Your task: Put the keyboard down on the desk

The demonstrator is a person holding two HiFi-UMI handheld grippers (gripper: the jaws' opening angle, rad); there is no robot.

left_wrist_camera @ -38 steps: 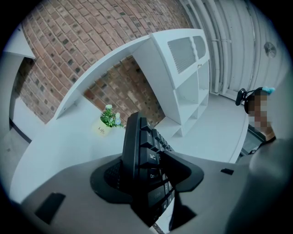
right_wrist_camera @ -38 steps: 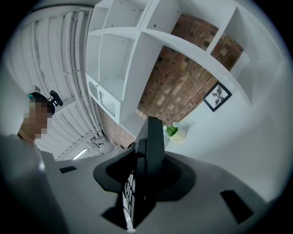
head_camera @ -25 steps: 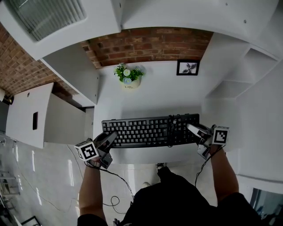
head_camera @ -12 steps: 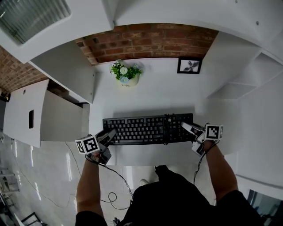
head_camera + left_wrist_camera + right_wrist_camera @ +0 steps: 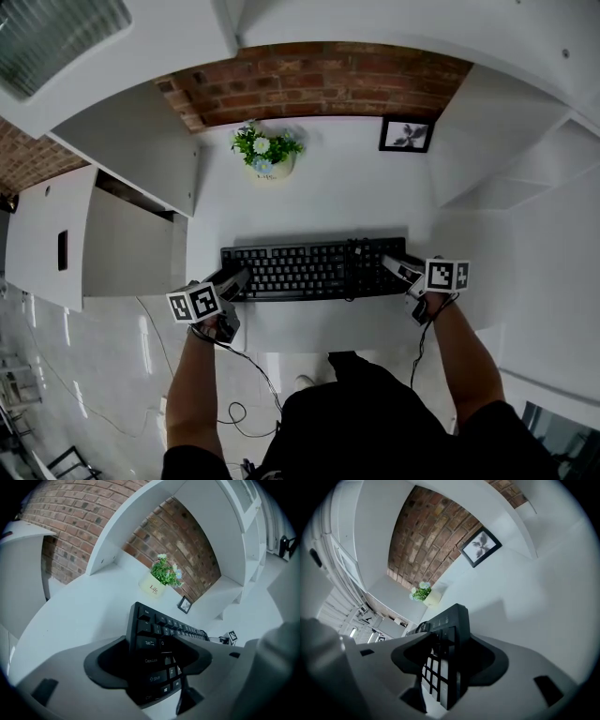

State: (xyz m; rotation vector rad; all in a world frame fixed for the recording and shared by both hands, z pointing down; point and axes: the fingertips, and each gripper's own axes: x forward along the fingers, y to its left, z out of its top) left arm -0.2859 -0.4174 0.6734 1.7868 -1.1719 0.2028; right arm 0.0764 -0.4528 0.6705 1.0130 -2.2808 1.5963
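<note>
White desk [image 5: 319, 202] supports the black keyboard [image 5: 300, 270], which lies flat and parallel to the near edge, with a bare strip in front. Legible keycaps: Tab, Caps Lock, Shift. The left gripper [image 5: 232, 281] and right gripper [image 5: 397, 269] bracket the keyboard's two ends; both sets of jaws are opening, releasing it. Clear surface extends behind to the plant pot [image 5: 265, 167], marked "Life", and a framed picture [image 5: 405, 135].

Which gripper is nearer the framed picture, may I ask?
Right. The right gripper, at the keyboard's right end, faces the framed picture; the left gripper is at the left end. Both grippers' jaws are opening, keyboard between them.
</note>
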